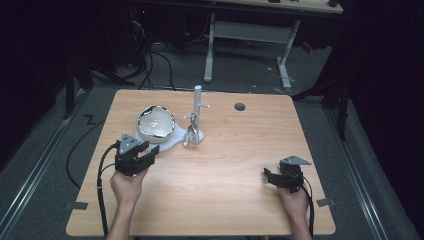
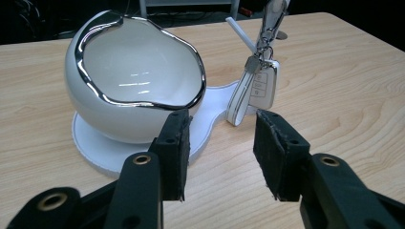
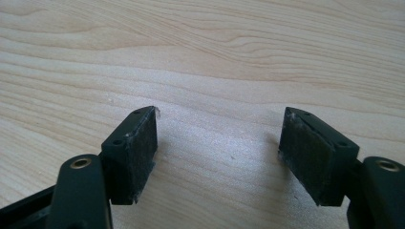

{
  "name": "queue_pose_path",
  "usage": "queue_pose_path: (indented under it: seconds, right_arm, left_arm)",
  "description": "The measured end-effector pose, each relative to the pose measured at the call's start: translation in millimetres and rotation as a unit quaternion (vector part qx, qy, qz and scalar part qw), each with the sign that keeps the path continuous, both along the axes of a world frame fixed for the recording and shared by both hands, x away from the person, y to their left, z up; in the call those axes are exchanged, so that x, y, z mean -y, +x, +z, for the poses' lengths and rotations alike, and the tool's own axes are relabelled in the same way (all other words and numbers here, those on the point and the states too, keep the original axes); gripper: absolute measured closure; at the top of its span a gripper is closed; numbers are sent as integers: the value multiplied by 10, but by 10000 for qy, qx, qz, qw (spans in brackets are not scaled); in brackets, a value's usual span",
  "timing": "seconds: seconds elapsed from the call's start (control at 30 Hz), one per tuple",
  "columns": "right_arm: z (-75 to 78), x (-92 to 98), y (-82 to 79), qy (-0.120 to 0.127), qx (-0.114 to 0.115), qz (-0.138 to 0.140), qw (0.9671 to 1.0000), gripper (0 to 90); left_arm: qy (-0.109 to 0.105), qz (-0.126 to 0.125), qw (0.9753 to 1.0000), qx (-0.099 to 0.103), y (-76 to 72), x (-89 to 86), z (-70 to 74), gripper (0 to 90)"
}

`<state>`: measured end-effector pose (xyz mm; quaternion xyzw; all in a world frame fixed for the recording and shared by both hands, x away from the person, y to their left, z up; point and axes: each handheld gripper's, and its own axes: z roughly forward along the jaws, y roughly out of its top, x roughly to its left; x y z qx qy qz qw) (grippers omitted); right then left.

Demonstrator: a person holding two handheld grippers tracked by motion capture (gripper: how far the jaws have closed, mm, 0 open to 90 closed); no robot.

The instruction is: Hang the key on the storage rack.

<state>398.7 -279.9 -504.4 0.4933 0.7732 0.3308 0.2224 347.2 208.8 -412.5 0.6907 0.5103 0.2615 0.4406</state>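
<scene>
A white bowl with a silver rim (image 1: 156, 121) (image 2: 133, 81) sits tilted on a white base (image 1: 172, 139) (image 2: 95, 148) left of the table's middle. From the base rises a white post (image 1: 197, 107) with a car key on a white strap (image 1: 189, 135) (image 2: 260, 86) hanging from it. My left gripper (image 1: 150, 150) (image 2: 222, 148) is open just in front of the bowl and base, empty. My right gripper (image 1: 270, 175) (image 3: 219, 148) is open over bare wood near the front right, with nothing between its pads.
The wooden table (image 1: 225, 165) has a round cable hole (image 1: 240, 106) at the back right. Behind the table are a white desk frame (image 1: 250, 35) and cables on the floor (image 1: 155, 65). Bare wood stretches between the two grippers.
</scene>
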Motion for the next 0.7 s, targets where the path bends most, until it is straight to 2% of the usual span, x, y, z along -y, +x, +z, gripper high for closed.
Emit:
queue_pose_path:
  seconds: [0.1, 0.3, 0.43, 0.7]
  right_arm:
    - [0, 0, 0, 0, -1, 0, 10000, 292]
    - [0, 0, 0, -2, 3, 1, 10000, 292]
    - [0, 0, 0, -2, 3, 2, 10000, 292]
    - [0, 0, 0, -2, 3, -1, 10000, 292]
  left_arm:
    - [20, 16, 10000, 47, -24, -21, -5, 566]
    - [1, 47, 10000, -13, -68, -46, -31, 560]
    - [-8, 81, 10000, 27, -103, -76, -52, 557]
    - [-43, 105, 9999, -50, -158, -102, -90, 533]
